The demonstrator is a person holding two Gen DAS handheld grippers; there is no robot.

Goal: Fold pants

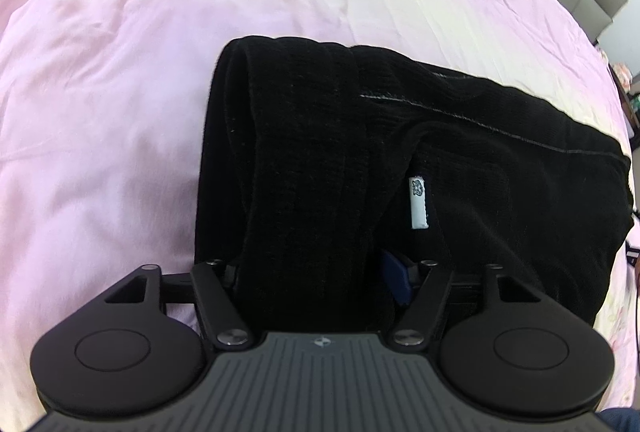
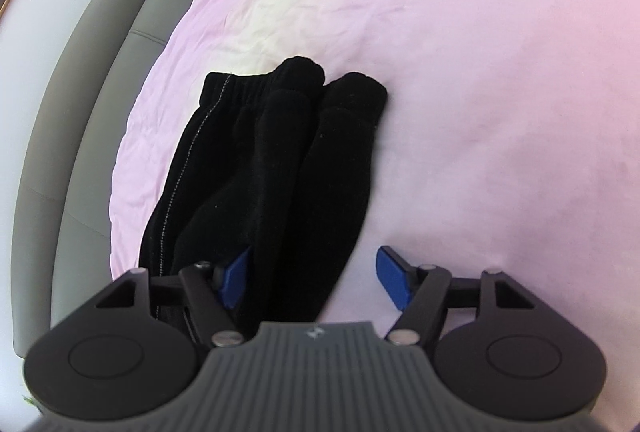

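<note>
Here, folded black pants (image 1: 360,160) lie on a pink bedsheet (image 1: 100,92), both grippers at their near end.

A small white tag (image 1: 417,202) carries print too tiny to read. The left gripper (image 1: 320,272) straddles a thick fold; its pads are mostly buried (grip unclear). The right gripper (image 2: 316,280) stands unclenched, one blue pad (image 2: 234,282) against cloth, the other over bare sheet.

Bed (image 2: 500,92), pink sheet; folded black pants (image 2: 280,160) lying directly on it.
</note>
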